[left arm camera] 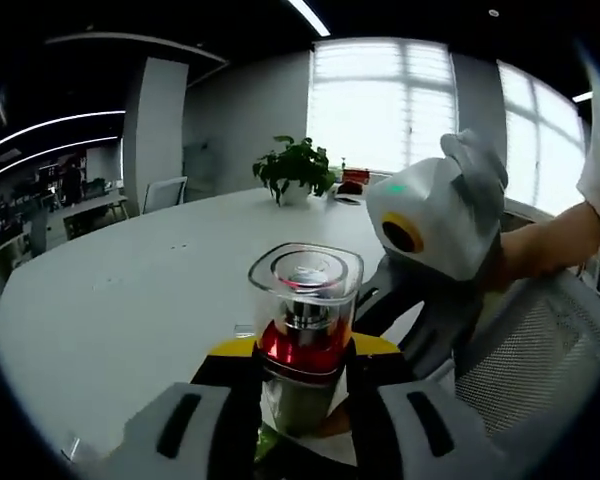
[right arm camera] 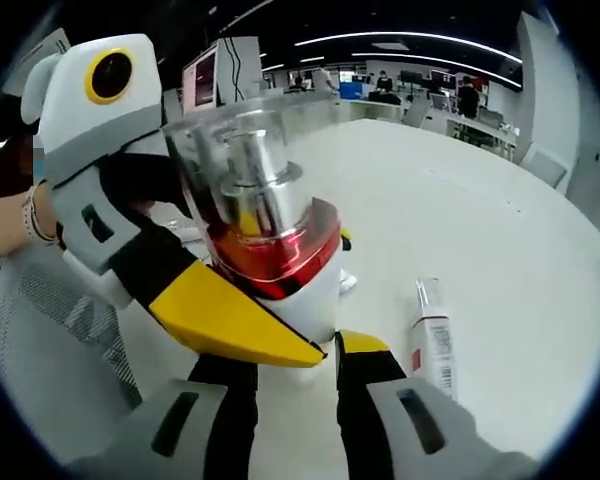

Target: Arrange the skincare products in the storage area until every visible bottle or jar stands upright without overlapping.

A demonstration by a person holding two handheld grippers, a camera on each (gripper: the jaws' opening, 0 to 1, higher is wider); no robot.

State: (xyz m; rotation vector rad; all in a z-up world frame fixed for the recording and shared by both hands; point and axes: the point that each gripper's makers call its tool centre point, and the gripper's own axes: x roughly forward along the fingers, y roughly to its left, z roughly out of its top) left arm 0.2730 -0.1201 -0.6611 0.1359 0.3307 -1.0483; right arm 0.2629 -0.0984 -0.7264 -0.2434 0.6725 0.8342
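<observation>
Between the jaws of the left gripper (left arm camera: 302, 385), in the left gripper view, stands a pump bottle (left arm camera: 303, 335) with a clear cap, a silver collar, a red band and a pale body; the black and yellow jaws pinch it on both sides and hold it upright above the white tabletop (left arm camera: 130, 290). In the right gripper view the same bottle (right arm camera: 265, 235) fills the middle, with the left gripper (right arm camera: 270, 320) reaching in from the left and its yellow jaw lying across the bottle's lower part. The right gripper (right arm camera: 295, 395) sits just below the bottle with its jaws spread a little apart and nothing between them; whether they touch the bottle's base cannot be told. To the right of those jaws a white tube (right arm camera: 432, 335) with a red mark lies flat on the tabletop, apart from the bottle. In the left gripper view the right gripper (left arm camera: 435, 215) shows as a white housing to the right of the bottle, with a bare forearm (left arm camera: 550, 240) behind it and a mesh chair back (left arm camera: 540, 360) below. Farther across the tabletop stands a potted plant (left arm camera: 295, 170) before bright windows (left arm camera: 380, 100)
</observation>
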